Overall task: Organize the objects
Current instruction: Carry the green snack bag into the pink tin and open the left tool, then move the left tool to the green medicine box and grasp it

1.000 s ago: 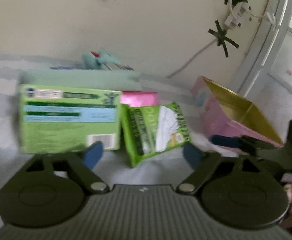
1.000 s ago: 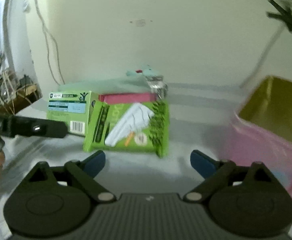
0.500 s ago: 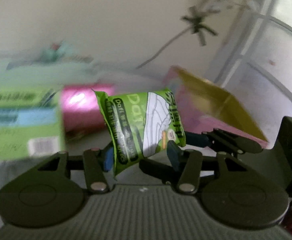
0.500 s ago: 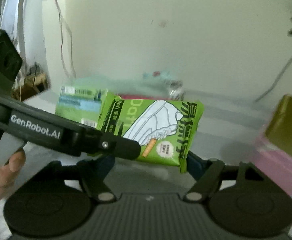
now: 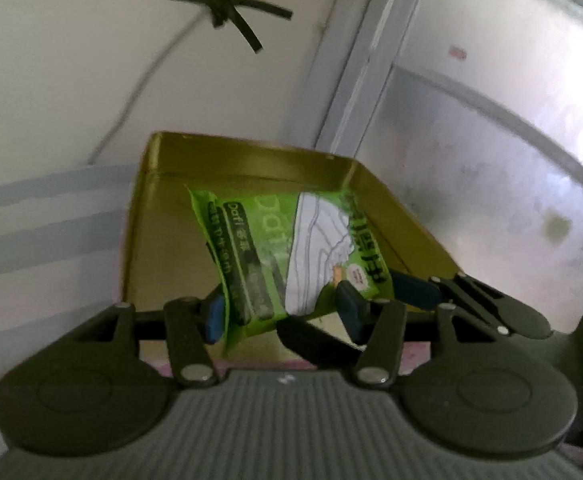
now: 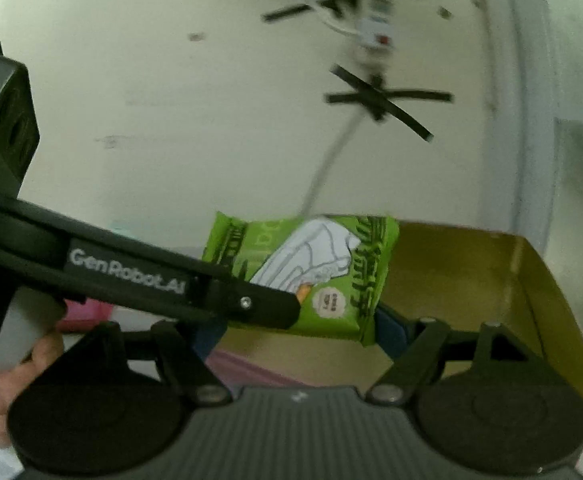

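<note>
Both sets of tongs grip one green snack packet (image 5: 291, 256) and hold it in the air above an open box (image 5: 247, 160) with a gold lining. The left tongs (image 5: 281, 312) are closed narrowly on the packet's lower edge, blue pads pressing it from either side. The right tongs (image 6: 297, 330) are closed on the same packet (image 6: 311, 272), one pad at its right end and the other low at its left, partly hidden behind the left tool's black arm (image 6: 131, 276). That arm, marked "GenRobot.AI", crosses the right camera's view from the left. The box (image 6: 531, 280) sits just below and to the right of the packet, pink on its outside, close to the far wall. Black tape crosses (image 6: 387, 100) pin a white cable (image 6: 331, 160) to that wall. A frosted window (image 5: 491, 160) stands to the right.
</note>
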`<state>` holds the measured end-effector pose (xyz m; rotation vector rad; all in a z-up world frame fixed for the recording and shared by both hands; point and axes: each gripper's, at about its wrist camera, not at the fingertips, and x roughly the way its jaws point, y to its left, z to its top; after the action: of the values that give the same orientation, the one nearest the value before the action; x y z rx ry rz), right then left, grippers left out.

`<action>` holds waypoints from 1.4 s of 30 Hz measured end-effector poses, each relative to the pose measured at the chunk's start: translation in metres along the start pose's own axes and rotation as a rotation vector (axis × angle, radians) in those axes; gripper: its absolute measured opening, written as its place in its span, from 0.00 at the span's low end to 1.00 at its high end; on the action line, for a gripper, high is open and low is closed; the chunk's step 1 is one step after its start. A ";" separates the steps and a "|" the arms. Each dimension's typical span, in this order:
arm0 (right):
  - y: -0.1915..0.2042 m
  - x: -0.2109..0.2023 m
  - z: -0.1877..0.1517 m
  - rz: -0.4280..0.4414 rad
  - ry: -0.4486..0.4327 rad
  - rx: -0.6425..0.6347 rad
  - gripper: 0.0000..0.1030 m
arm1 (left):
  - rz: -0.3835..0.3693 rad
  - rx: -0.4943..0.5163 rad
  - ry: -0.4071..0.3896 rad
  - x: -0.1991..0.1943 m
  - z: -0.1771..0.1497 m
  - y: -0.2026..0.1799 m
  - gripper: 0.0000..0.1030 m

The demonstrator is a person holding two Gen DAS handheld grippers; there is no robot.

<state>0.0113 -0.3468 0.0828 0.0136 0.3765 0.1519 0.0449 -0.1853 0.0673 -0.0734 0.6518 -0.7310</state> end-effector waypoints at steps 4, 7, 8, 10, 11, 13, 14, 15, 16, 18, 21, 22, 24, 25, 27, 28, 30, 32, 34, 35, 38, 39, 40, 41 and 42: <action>-0.005 0.000 -0.010 0.000 0.018 0.060 0.91 | 0.070 0.010 -0.006 -0.004 -0.004 -0.003 0.62; -0.001 -0.007 -0.009 -0.016 -0.018 0.070 0.92 | 0.131 0.039 -0.034 -0.027 -0.005 -0.001 0.69; 0.005 -0.012 -0.009 -0.020 -0.035 0.068 0.92 | 0.141 0.043 -0.046 -0.033 -0.003 -0.003 0.69; 0.012 -0.028 -0.009 -0.020 -0.067 0.058 0.92 | 0.167 0.040 -0.073 -0.052 -0.005 0.000 0.70; 0.021 -0.034 -0.007 -0.021 -0.086 0.050 0.92 | 0.182 0.038 -0.087 -0.062 -0.005 0.002 0.71; 0.036 -0.036 0.006 -0.023 -0.144 0.035 0.95 | 0.189 0.026 -0.130 -0.095 -0.016 0.015 0.74; 0.041 -0.045 0.005 -0.013 -0.185 0.032 0.99 | 0.190 0.017 -0.149 -0.108 -0.021 0.022 0.76; 0.047 -0.054 0.004 0.009 -0.236 0.029 1.00 | 0.199 0.011 -0.164 -0.120 -0.028 0.028 0.79; 0.054 -0.062 0.000 0.029 -0.279 0.026 1.00 | 0.222 0.002 -0.174 -0.136 -0.040 0.038 0.79; 0.068 -0.067 -0.005 0.093 -0.321 0.013 1.00 | 0.279 -0.019 -0.164 -0.153 -0.062 0.055 0.79; 0.090 -0.065 -0.014 0.225 -0.352 -0.002 1.00 | 0.380 -0.077 -0.100 -0.170 -0.094 0.089 0.79; 0.100 -0.062 -0.015 0.254 -0.327 -0.035 1.00 | 0.423 -0.098 -0.078 -0.178 -0.107 0.102 0.79; 0.122 -0.049 -0.014 0.301 -0.227 -0.104 1.00 | 0.493 -0.130 -0.058 -0.193 -0.127 0.124 0.79; 0.134 -0.044 -0.016 0.318 -0.172 -0.123 1.00 | 0.543 -0.146 -0.051 -0.202 -0.136 0.137 0.79; 0.154 -0.031 -0.018 0.386 -0.063 -0.125 1.00 | 0.641 -0.186 -0.048 -0.220 -0.147 0.162 0.79; 0.163 -0.024 -0.018 0.426 -0.019 -0.113 0.98 | 0.672 -0.218 -0.057 -0.229 -0.149 0.173 0.79; 0.181 -0.011 -0.019 0.492 0.058 -0.086 0.87 | 0.693 -0.297 -0.105 -0.253 -0.148 0.195 0.79; 0.195 0.006 -0.012 0.529 0.117 -0.057 0.74 | 0.686 -0.329 -0.170 -0.273 -0.143 0.206 0.79; 0.209 0.018 -0.007 0.557 0.153 -0.029 0.59 | 0.676 -0.318 -0.214 -0.281 -0.134 0.214 0.79; 0.216 0.026 -0.003 0.565 0.171 -0.014 0.58 | 0.663 -0.308 -0.221 -0.280 -0.130 0.217 0.79; 0.237 0.047 0.004 0.582 0.204 -0.002 0.54 | 0.600 -0.300 -0.216 -0.273 -0.130 0.225 0.78; 0.243 0.055 0.004 0.587 0.214 0.000 0.54 | 0.590 -0.315 -0.204 -0.267 -0.129 0.228 0.77; 0.248 0.061 0.003 0.594 0.223 0.003 0.54 | 0.576 -0.331 -0.195 -0.259 -0.127 0.228 0.77; 0.254 0.067 0.003 0.597 0.236 0.001 0.54 | 0.549 -0.343 -0.192 -0.252 -0.126 0.227 0.80; 0.259 0.072 0.002 0.589 0.247 -0.009 0.54 | 0.500 -0.361 -0.190 -0.247 -0.126 0.231 0.80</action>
<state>0.0407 -0.0800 0.0690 0.0982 0.6120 0.7425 -0.0278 0.1661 0.0314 -0.2971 0.5810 -0.1164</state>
